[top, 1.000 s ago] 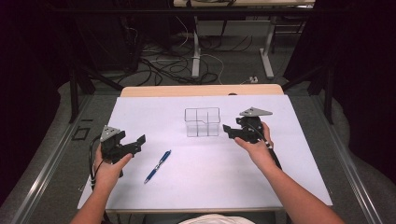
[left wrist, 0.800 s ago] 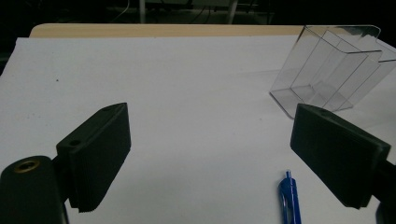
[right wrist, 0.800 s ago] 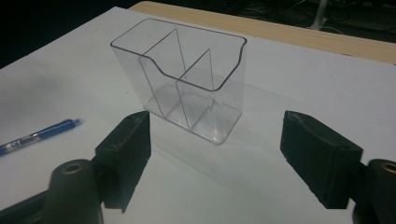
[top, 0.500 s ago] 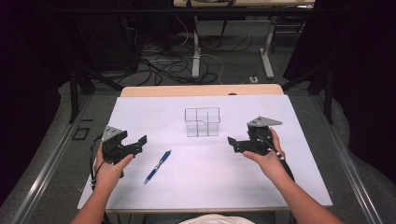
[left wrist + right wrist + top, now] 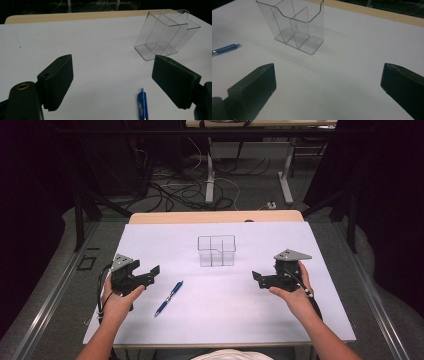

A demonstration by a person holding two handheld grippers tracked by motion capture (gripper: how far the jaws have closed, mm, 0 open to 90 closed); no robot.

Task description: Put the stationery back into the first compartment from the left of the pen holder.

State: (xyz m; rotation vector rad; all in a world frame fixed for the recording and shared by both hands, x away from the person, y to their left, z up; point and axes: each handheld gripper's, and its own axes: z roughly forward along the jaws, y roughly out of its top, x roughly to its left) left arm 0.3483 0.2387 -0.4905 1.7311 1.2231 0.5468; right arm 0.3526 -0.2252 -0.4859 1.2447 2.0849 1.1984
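My two black jaws stand wide apart over the white table top (image 5: 352,62), nothing between them. Ahead, a clear plastic divided organizer (image 5: 297,27) stands upright, compartments empty. Blue pen (image 5: 224,49) lies at far left, well apart from the organizer. Wooden table edge (image 5: 387,15) runs behind.

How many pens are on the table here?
1. A blue pen lies flat on the white table, nearer the left gripper, in front and to the left of the clear holder, which looks empty.
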